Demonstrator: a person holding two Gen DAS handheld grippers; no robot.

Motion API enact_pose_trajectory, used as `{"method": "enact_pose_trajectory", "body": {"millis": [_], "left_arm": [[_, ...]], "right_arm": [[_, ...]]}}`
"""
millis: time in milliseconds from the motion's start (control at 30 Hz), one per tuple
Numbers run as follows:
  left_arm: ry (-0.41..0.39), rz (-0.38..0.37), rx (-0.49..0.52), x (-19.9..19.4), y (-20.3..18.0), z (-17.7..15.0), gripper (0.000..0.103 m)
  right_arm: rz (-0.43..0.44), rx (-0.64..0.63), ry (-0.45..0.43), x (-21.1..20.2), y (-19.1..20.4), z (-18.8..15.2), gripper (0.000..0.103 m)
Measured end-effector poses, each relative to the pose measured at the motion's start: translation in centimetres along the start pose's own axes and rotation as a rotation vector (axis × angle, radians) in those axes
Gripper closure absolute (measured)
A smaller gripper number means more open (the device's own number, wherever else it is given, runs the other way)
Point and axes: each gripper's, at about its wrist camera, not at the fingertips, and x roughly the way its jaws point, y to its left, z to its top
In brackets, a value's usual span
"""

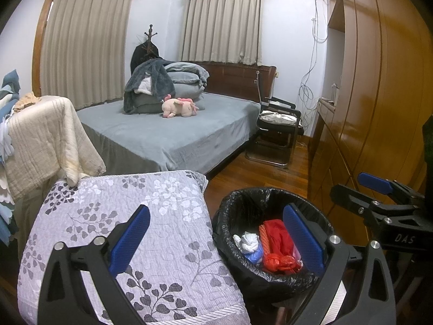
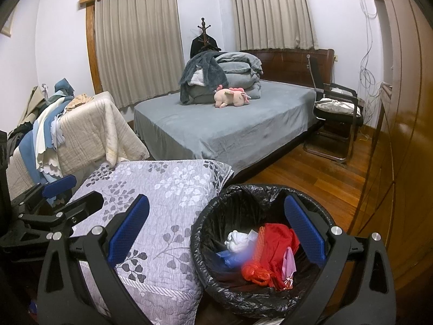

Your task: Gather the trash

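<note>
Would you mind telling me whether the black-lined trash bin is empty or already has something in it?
Partly filled. The trash bin holds a red bag, white crumpled paper and something blue at the bottom; the liner's upper walls remain bare.

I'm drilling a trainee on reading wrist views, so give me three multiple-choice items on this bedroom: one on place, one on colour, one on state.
1. Where is the trash bin?
A. On the bed
B. On the floor beside the leaf-print quilt
C. On the chair

2. What colour is the bin's liner?
A. White
B. Blue
C. Black

3. How do the left claw and right claw stand?
A. Both open, holding nothing
B. Both shut on trash
C. Left shut on a bag

Answers: 1 B, the bin sits against the quilt's edge on the wooden floor. 2 C, black plastic is folded over the rim. 3 A, each view shows a wide gap between the blue pads.
</note>
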Motion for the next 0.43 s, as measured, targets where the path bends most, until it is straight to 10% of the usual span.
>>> {"method": "enact_pose_trajectory", "body": {"millis": [433], "left_arm": [[0.011, 0.001, -0.002, -0.04, -0.01, -0.58, 0.006]], "right_arm": [[0.002, 0.0, 0.003, -0.12, 0.18, -0.14, 0.006]]}}
